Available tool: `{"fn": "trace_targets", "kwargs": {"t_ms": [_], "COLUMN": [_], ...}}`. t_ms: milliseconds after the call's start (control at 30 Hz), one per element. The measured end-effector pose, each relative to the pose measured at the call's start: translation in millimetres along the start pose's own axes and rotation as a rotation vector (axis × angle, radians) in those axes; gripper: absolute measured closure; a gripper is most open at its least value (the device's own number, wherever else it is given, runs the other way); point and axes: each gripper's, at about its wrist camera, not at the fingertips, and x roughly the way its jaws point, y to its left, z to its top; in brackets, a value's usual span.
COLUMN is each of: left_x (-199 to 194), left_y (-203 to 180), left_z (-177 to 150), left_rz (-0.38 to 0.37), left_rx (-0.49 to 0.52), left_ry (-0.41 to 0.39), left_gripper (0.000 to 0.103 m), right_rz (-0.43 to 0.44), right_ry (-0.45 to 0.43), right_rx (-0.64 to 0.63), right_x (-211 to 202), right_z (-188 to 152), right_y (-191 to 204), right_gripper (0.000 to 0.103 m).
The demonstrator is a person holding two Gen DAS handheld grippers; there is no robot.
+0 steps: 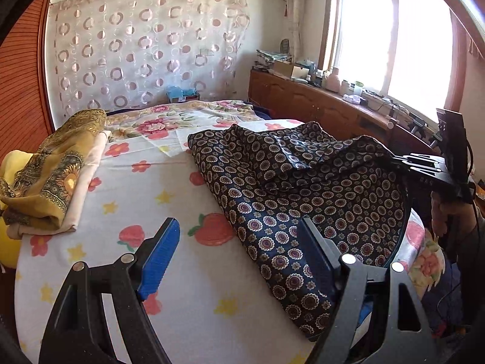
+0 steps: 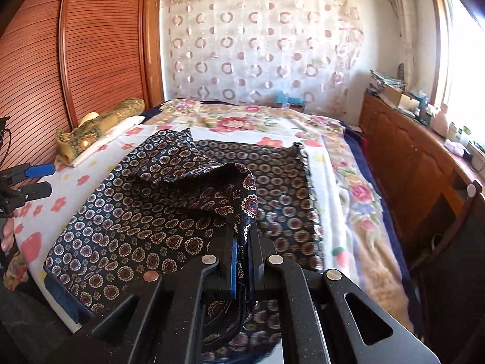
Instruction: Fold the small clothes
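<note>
Right tongs (image 2: 241, 261) clamped on raised edge of dark patterned cloth (image 2: 145, 212); left tongs (image 1: 239, 257) wide apart, empty, above bed (image 1: 121, 182); folded yellow garment (image 1: 45, 176) at 9 o'clock.

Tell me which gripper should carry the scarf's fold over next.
Right. The right gripper is already shut on a lifted corner of the scarf, so it can likely carry the fold. The left gripper is open, holding nothing.

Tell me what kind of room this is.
Most likely a home bedroom: a bed with a floral sheet, a louvred wooden wardrobe door, and a curtained window above a cluttered wooden cabinet.
</note>
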Motion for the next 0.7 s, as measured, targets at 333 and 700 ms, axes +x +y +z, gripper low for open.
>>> {"fn": "trace_targets", "kwargs": {"t_ms": [333, 700], "left_x": [7.6, 5.6], "left_y": [3.9, 10.2], "left_z": [-1.1, -1.8], "left_rz": [-0.005, 0.001], "left_rx": [0.007, 0.007], "left_ry": [0.013, 0.011], "left_gripper": [0.023, 0.023], "right_rz": [-0.044, -0.091], "right_ry": [0.031, 0.059], "right_rx": [0.039, 0.048], "right_x": [-4.6, -13.1], "right_z": [-1.5, 7.7], "right_y": [-4.8, 9.0], "right_gripper": [0.098, 0.083]}}
